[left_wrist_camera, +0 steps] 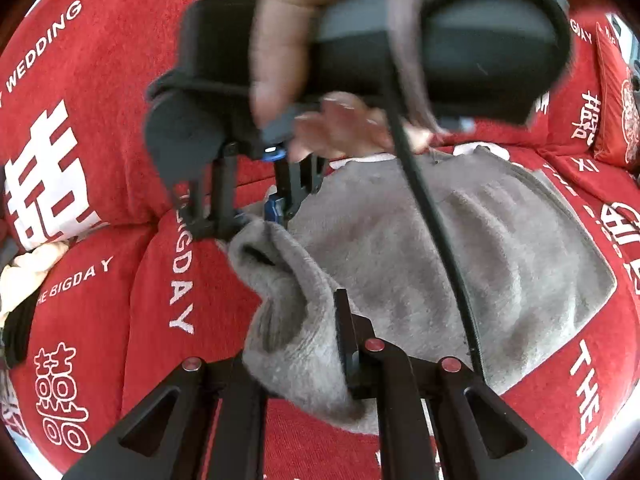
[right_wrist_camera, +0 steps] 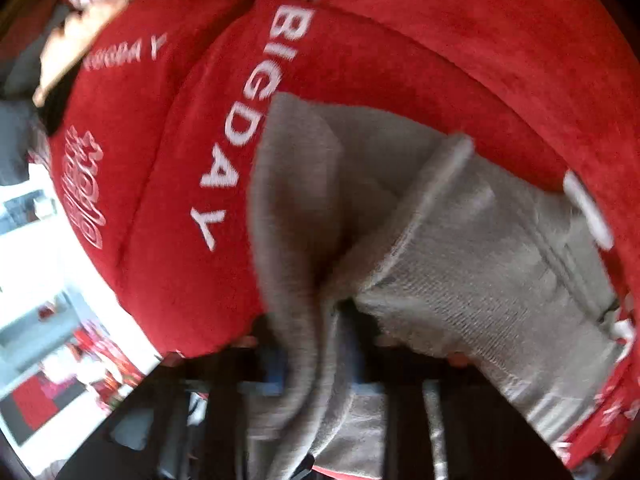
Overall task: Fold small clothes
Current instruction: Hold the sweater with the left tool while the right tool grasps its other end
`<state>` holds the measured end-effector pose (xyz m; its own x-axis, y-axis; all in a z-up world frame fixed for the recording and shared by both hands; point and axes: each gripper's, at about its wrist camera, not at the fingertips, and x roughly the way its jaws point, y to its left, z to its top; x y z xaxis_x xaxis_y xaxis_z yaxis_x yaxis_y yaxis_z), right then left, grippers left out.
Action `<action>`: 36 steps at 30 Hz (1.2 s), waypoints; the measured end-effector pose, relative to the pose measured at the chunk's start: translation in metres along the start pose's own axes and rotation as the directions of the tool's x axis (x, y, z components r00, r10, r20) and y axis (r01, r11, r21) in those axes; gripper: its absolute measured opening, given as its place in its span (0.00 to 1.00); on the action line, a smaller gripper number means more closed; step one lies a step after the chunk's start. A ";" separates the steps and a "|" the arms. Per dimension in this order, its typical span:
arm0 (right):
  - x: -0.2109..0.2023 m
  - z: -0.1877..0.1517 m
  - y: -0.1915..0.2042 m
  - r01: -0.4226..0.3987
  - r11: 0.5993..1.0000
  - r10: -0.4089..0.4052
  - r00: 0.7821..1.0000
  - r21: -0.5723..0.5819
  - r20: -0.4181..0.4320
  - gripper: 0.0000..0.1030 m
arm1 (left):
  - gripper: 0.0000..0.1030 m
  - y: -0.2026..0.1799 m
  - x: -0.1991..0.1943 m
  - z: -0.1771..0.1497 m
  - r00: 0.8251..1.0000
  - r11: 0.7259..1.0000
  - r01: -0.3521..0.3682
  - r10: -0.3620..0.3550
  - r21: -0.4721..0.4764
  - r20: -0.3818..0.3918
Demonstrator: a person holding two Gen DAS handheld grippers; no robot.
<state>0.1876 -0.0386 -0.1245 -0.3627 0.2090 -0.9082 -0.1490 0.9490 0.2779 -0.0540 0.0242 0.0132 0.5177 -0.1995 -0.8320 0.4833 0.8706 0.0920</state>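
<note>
Garment: You work a grey fleece garment [left_wrist_camera: 420,248] lying on a red sofa cover [left_wrist_camera: 100,300] printed with white lettering; most of it is spread flat ahead of your left gripper.

Left gripper [left_wrist_camera: 304,364]: Its fingers straddle a raised fold at the garment's near edge, with cloth bunched between them. They look clenched on it, though the left finger is hidden by cloth.

Right gripper [left_wrist_camera: 260,216]: Seen from the left wrist, it reaches in from above, gripped by a hand [left_wrist_camera: 344,128], and pinches the far end of the same raised edge. In its own view the fleece drapes down between the fingers, so it is grasping the garment.

Progress: Judged early. One edge is lifted at two points; no finished fold shows, and the body is one flat layer with slight wrinkles.

Remaining: Carry the held edge across the body, lay it down, then make any further folds.

Edges: The ribbed hem [right_wrist_camera: 480,280] hangs just ahead of your right gripper.

Open room: Bare cover lies to the left of both tools; a cable [left_wrist_camera: 436,232] crosses above the garment, and a cream-and-black cloth pile [left_wrist_camera: 24,280] lies far left.
</note>
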 end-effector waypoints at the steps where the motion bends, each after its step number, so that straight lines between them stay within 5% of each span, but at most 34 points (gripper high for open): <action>1: -0.005 -0.003 -0.006 -0.027 1.000 0.026 0.999 0.013 0.025 0.15 | 0.12 -0.002 -0.002 0.003 1.000 1.000 0.001 -0.001 0.002 0.002; 4: -0.025 -0.021 -0.024 -0.143 0.989 0.138 0.984 0.036 0.113 0.15 | 0.12 -0.009 -0.014 0.011 1.000 1.000 0.013 -0.014 0.024 0.026; 9: -0.068 -0.061 -0.059 -0.347 0.937 0.326 0.907 0.035 0.267 0.15 | 0.13 -0.033 -0.041 0.029 0.996 0.996 0.041 -0.047 0.078 0.076; 17: -0.142 -0.164 -0.137 -0.542 0.840 0.472 0.701 -0.030 0.534 0.15 | 0.12 -0.111 -0.084 0.066 0.977 0.963 0.102 -0.144 0.250 0.155; 20: -0.156 -0.203 -0.173 -0.586 0.809 0.484 0.621 -0.044 0.616 0.15 | 0.12 -0.143 -0.088 0.076 0.968 0.941 0.132 -0.189 0.311 0.163; 25: -0.151 -0.263 -0.238 -0.662 0.750 0.462 0.517 -0.006 0.721 0.15 | 0.12 -0.203 -0.081 0.081 0.959 0.901 0.188 -0.255 0.391 0.124; 29: -0.123 -0.304 -0.286 -0.693 0.717 0.398 0.488 0.068 0.777 0.15 | 0.12 -0.249 -0.055 0.074 0.953 0.865 0.241 -0.296 0.440 0.058; 36: -0.024 -0.329 -0.355 -0.731 0.618 0.297 0.558 0.290 0.775 0.15 | 0.12 -0.300 -0.002 0.038 0.949 0.835 0.312 -0.294 0.453 -0.111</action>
<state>-0.0531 -0.4577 -0.0981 0.4658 0.5814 -0.6671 0.4400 0.5019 0.7446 -0.1729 -0.2538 0.0081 0.2705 -0.3956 -0.8777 0.8851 0.4608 0.0650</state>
